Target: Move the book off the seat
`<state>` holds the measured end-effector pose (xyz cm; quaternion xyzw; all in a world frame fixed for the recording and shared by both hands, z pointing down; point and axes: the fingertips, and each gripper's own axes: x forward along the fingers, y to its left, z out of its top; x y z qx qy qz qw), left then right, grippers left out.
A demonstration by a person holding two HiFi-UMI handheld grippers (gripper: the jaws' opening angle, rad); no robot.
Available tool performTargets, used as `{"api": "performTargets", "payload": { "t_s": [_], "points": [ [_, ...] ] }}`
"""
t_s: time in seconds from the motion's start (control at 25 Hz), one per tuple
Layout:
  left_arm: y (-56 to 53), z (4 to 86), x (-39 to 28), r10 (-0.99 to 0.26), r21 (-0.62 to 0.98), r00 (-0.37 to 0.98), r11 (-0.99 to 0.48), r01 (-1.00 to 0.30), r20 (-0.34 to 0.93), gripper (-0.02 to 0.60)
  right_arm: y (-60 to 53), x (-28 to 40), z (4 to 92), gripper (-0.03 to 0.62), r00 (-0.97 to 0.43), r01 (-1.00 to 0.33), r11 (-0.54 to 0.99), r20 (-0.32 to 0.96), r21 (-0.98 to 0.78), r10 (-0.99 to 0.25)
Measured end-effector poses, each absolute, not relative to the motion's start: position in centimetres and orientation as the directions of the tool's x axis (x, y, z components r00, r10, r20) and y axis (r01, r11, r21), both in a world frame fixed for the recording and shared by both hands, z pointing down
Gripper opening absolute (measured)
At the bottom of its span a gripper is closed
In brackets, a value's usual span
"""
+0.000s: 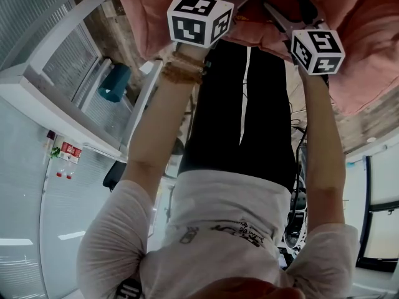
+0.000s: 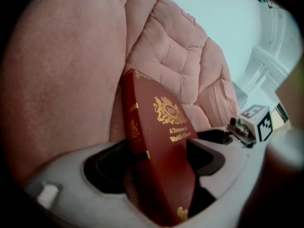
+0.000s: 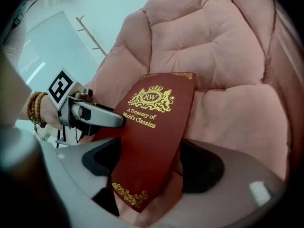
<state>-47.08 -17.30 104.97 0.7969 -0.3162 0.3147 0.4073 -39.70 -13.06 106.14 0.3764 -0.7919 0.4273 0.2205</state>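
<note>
A pink padded seat [image 3: 228, 56] fills both gripper views. A red book [image 3: 152, 137] with gold lettering leans tilted on it, against the quilted back cushion. The left gripper [image 2: 159, 148] and right gripper [image 3: 151, 148] each have their jaws spread wide, with the near end of the book between them.

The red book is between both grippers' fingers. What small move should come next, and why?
Probably close both grippers on the book: it lies on the pink seat between the wide-open fingers of the left gripper and right gripper, apparently unclamped.
</note>
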Motion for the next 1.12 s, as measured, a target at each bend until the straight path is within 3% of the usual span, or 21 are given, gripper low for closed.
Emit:
{"api": "performTargets", "payload": {
  "t_s": [0.32,0.84,1.12],
  "points": [
    [-16.8,104.9,-46.9,-0.247,0.425,0.583,-0.480,-0.768,0.774,0.370,-12.6,-39.4,105.9,0.380,-0.593,-0.804,0.338,0.698,-0.489,-0.401],
    [-16.7,102.7,-46.1,-0.224,0.476,0.621,-0.468,-0.745,0.751,0.367,-13.1,-37.8,102.5,0.288,-0.555,-0.831,0.319,0.707,-0.455,-0.439],
    [-16.2,99.7,-45.5,-0.230,0.496,0.628,-0.439,-0.749,0.743,0.368,-13.2,-37.0,98.8,0.287,-0.545,-0.838,0.314,0.700,-0.446,-0.462]
  ]
}}
